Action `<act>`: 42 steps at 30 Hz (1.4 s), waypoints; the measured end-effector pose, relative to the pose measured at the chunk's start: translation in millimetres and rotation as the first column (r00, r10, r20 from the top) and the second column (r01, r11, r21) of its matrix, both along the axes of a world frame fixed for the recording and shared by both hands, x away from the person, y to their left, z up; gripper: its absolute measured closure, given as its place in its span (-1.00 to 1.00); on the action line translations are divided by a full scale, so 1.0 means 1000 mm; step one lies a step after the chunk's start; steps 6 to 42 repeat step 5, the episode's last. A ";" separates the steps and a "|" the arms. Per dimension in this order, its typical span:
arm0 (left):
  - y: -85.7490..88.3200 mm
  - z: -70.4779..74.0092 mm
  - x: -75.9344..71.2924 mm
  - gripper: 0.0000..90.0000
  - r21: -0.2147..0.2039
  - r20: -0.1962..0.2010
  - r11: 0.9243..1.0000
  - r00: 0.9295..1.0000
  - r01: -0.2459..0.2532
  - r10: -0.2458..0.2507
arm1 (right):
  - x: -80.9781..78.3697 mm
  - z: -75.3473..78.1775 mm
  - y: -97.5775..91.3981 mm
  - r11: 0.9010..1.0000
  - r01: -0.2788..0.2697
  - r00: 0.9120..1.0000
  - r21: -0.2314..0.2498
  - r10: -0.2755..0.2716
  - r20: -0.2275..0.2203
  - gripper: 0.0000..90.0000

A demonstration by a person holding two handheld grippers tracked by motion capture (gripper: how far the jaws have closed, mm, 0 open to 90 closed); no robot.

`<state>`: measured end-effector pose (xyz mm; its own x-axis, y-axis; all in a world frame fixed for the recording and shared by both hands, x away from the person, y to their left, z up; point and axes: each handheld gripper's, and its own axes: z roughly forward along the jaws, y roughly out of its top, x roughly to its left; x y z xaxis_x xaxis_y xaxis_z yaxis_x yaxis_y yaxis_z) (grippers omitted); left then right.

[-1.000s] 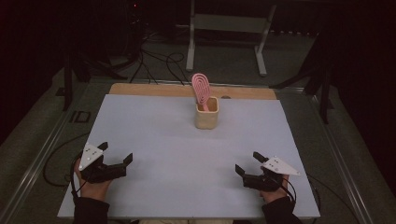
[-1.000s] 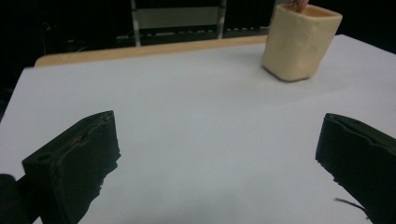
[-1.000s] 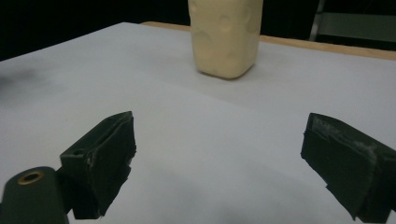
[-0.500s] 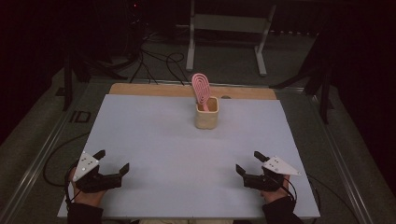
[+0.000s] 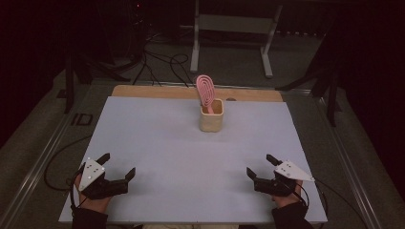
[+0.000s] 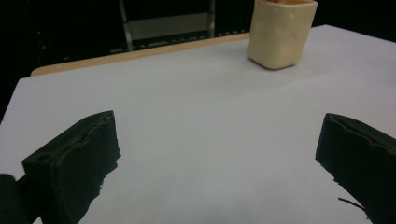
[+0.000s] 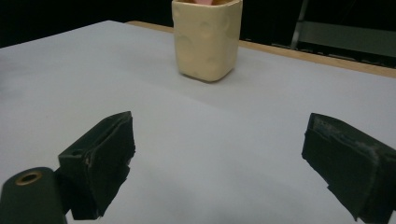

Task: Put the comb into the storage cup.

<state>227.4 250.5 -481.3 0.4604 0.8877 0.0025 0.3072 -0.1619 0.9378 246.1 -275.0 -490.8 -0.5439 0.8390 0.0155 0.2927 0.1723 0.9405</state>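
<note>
Cream-coloured and softly lumpy, a squarish rounded-corner cup (image 5: 211,116) stands upright toward the far middle of the pale matte bench (image 5: 157,143), whose bare wooden strip edges the far side just behind the cup. A pink oval utensil with looping slots (image 5: 206,91) rises from inside the cup, leaning slightly. Well short of the cup, near the bench's front edge, the left gripper (image 5: 117,165) and right gripper (image 5: 260,165) both rest with black blocky jaws spread wide, holding nothing.
</note>
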 end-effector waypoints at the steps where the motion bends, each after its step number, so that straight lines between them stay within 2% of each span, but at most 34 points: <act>1: 0.000 0.000 0.001 -1.00 -0.002 0.002 1.000 1.000 -0.002 0.002 | 0.000 0.000 0.001 1.000 -0.002 1.000 -0.003 0.002 0.000 -0.80; 5: 0.000 0.000 0.002 -1.00 -0.004 0.009 1.000 1.000 -0.013 0.013 | 0.000 -0.001 0.004 1.000 -0.009 1.000 -0.023 0.009 0.005 -0.80; 42: 0.000 0.000 0.002 -1.00 -0.004 0.009 1.000 1.000 -0.013 0.013 | 0.000 -0.001 0.004 1.000 -0.009 1.000 -0.023 0.009 0.005 -0.80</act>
